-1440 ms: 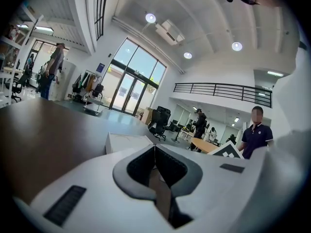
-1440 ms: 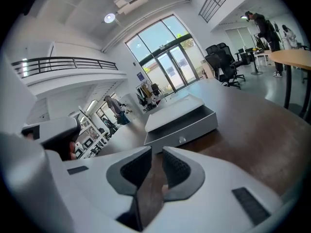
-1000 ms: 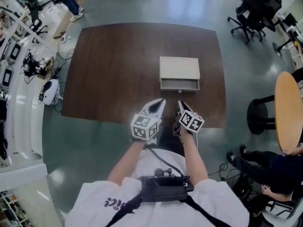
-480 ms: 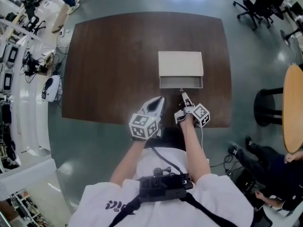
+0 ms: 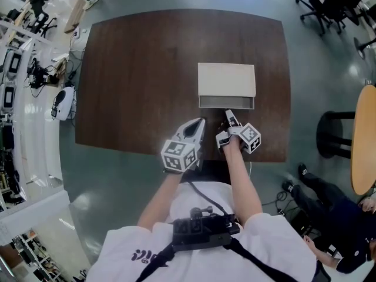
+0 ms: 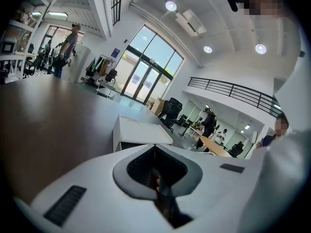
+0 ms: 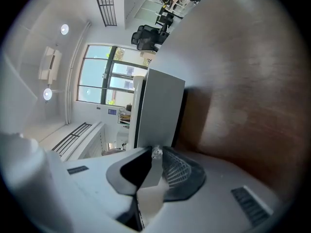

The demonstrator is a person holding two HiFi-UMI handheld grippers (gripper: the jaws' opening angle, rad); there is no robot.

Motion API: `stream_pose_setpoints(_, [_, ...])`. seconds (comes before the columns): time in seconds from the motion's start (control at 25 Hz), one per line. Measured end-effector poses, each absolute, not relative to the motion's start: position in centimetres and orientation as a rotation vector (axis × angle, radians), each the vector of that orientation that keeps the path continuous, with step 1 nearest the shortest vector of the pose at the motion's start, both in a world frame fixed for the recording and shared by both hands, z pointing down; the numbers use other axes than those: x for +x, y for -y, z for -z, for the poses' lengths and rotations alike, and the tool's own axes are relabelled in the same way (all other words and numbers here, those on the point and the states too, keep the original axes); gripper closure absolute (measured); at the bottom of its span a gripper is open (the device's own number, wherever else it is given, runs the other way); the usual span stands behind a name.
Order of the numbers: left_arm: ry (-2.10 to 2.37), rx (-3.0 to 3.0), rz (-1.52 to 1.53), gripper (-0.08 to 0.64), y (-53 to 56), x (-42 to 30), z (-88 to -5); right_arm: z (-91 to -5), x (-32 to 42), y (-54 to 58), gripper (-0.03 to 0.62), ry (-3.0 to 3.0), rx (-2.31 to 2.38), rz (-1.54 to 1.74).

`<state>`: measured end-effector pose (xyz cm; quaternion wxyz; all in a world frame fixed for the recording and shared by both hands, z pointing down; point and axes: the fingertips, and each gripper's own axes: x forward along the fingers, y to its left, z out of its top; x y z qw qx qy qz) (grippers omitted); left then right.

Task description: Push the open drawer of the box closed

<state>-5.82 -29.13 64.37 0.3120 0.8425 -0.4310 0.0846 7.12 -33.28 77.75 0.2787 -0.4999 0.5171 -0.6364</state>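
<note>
Item, drawer [image 5: 226, 103]: stands slightly out of the near face of the box [image 5: 226, 78] on the bench [image 5: 141, 75], long axis crosswise to me, dead ahead of my right gripper [image 5: 230, 117], whose fingers look pinched on its knob [image 7: 156, 153]; my left gripper [image 5: 198, 127], fingers closed and empty, lies farther off.

The right gripper [image 7: 154, 160] points at the grey drawer front [image 7: 160, 111] of the box, which stands on the brown table [image 7: 243, 76]. A small shiny knob [image 7: 156, 152] sits between the jaw tips, which appear to pinch it. Tall windows [image 7: 99, 79] show behind.
</note>
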Motion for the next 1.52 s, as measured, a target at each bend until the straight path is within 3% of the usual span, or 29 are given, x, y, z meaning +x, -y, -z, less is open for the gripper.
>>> stream_pose_setpoints(0.68, [1.227,2.161,-0.195,0.551,30.6,-8.4,-64.7,-78.1,7.7,38.4,0.511,-1.443,-1.432,1.681])
stream_pose_setpoints(0.76, [1.237,2.167,-0.186,0.551,30.5,-8.7,-64.3,-78.5,8.1,37.8,0.432,-1.465,-1.528,1.704])
stream_pose_setpoints(0.88, [1.239,2.187,-0.174,0.551,30.3,-9.2,-63.7,-78.1,8.6,37.1,0.411,-1.476,-1.588,1.678])
stream_pose_setpoints(1.04, [1.251,2.198,-0.176,0.551,29.5,-9.6,-63.1,-75.4,8.7,35.4,0.412,-1.601,-1.597,1.592])
stream_pose_setpoints(1.24, [1.341,2.224,-0.160,0.551,28.1,-10.0,-61.4,-69.1,7.5,32.3,0.414,-2.180,-1.827,1.268])
stream_pose_setpoints(1.36, [1.381,2.262,-0.129,0.551,27.5,-10.5,-59.5,-64.0,6.1,30.6,0.529,-2.369,-1.865,1.012])
stream_pose_setpoints(1.44, [1.396,2.303,-0.107,0.551,27.2,-10.6,-57.8,-60.6,5.1,29.4,0.577,-2.463,-1.860,0.847])
stream_pose_setpoints(1.52, [1.412,2.361,-0.093,0.551,26.9,-10.5,-55.7,-56.9,3.9,28.2,0.586,-2.535,-1.839,0.683])
